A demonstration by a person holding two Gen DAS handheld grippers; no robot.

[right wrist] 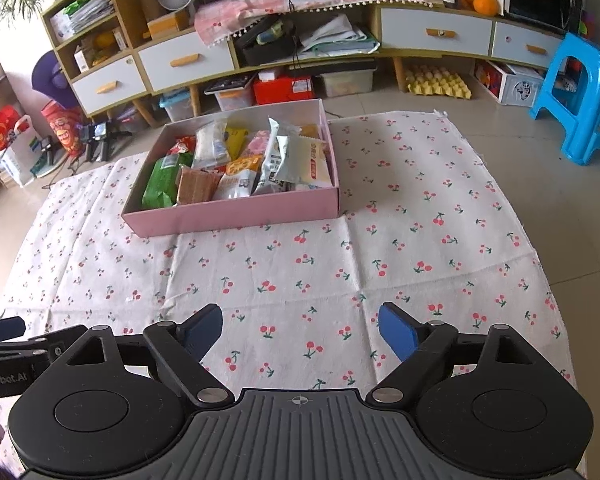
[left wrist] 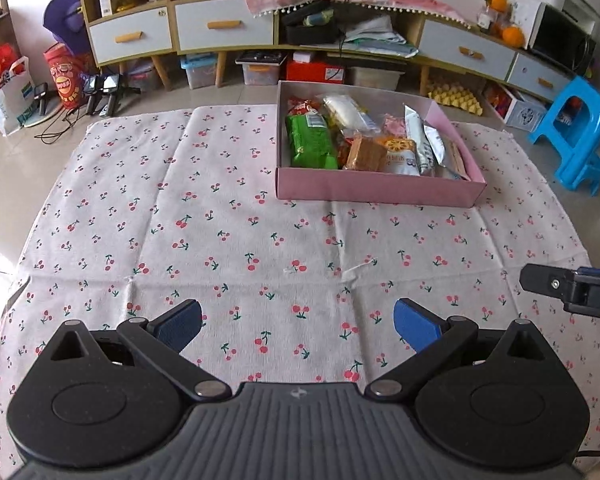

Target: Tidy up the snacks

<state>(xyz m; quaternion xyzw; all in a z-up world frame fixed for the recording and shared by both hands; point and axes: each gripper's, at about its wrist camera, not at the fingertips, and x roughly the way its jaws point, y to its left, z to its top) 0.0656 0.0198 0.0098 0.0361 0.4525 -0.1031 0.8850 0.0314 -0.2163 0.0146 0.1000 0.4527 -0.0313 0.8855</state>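
1. Snacks [left wrist: 364, 136] packed in a pink box [left wrist: 376, 190], on a cherry-print cloth [left wrist: 220, 240] spread over a tiled floor [left wrist: 32, 152].
2. Box open-topped, toward the cloth's far side; near wall facing the cameras.
3. Inside, seen from the left wrist: green packet [left wrist: 310, 142] at the left, red packet [left wrist: 300, 105] behind it, white packet [left wrist: 346, 110] toward the back.
4. Brown wafer pack [left wrist: 366, 154] near the front wall, beside a pack with a yellow flower print [left wrist: 400, 152]; silver packets [left wrist: 424, 140] standing at the right.
5. From the right wrist: pale packet with orange print [right wrist: 312, 158] lying by the right wall, yellow packet [right wrist: 236, 136] further back.
6. Left gripper [left wrist: 298, 326] released: blue pads wide apart, only cloth between them, nothing held.
7. Right gripper [right wrist: 300, 330] likewise released, pads spread, nothing between them but cloth.
8. Both grippers well apart from the box, over the cloth's near part, pointing down and forward.
9. Part of the right gripper visible at the right edge of the left view; part of the left gripper at the left edge of the right view.
10. Behind the cloth: cabinet [left wrist: 220, 28] with white drawers, clutter under it, egg tray [left wrist: 456, 98], blue stool [left wrist: 580, 132] at the right.
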